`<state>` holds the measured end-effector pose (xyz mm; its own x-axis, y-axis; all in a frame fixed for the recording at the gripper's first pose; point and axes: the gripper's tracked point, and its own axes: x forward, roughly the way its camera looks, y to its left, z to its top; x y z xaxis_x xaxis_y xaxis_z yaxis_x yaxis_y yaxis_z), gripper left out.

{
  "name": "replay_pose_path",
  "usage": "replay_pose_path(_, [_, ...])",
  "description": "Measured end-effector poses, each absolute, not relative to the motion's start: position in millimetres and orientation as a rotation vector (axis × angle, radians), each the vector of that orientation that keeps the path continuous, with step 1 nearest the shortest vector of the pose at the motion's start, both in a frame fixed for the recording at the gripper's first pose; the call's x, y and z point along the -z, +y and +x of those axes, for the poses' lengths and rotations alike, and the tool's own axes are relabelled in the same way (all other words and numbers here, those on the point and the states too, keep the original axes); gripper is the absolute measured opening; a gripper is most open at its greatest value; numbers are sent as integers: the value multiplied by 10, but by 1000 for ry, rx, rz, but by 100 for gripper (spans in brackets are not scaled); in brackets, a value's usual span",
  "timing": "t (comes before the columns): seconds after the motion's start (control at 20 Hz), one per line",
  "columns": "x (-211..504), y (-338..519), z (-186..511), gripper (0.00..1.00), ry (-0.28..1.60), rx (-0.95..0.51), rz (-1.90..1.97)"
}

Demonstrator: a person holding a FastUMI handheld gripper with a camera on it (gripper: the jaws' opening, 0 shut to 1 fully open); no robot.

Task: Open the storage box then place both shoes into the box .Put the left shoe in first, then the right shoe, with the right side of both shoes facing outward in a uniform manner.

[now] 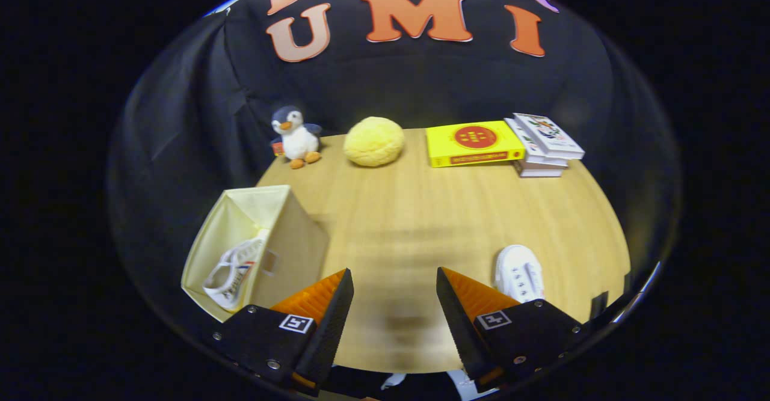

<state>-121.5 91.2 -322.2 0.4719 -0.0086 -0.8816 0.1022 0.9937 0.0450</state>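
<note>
claw (394,284) spread apart, nothing between its fingers, bare wooden table (421,208) ahead. left of the fingers: open storage box (289,232), one white shoe (231,272) inside. far edge: toy penguin (295,136), yellow ball (373,141), yellow book (472,143), stacked books (544,145). second white shoe (518,272) on the table just beside the right finger.

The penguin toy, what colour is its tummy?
White. The penguin toy has a white tummy, dark head and orange feet, seen in the gripper view beyond the open gripper.
</note>
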Motion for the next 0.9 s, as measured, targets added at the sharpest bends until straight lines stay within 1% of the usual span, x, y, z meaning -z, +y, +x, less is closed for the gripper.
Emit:
replay_pose_path(0.15, [3320,165,-1559,83,1083,172,23])
replay_pose_path(0.35, [3502,-542,-2001,84,1115,222,-77])
replay_pose_path(0.65, [3901,-847,-2280,85,1163,149,-164])
replay_pose_path(0.9, [4188,-996,-2430,82,1208,105,-177])
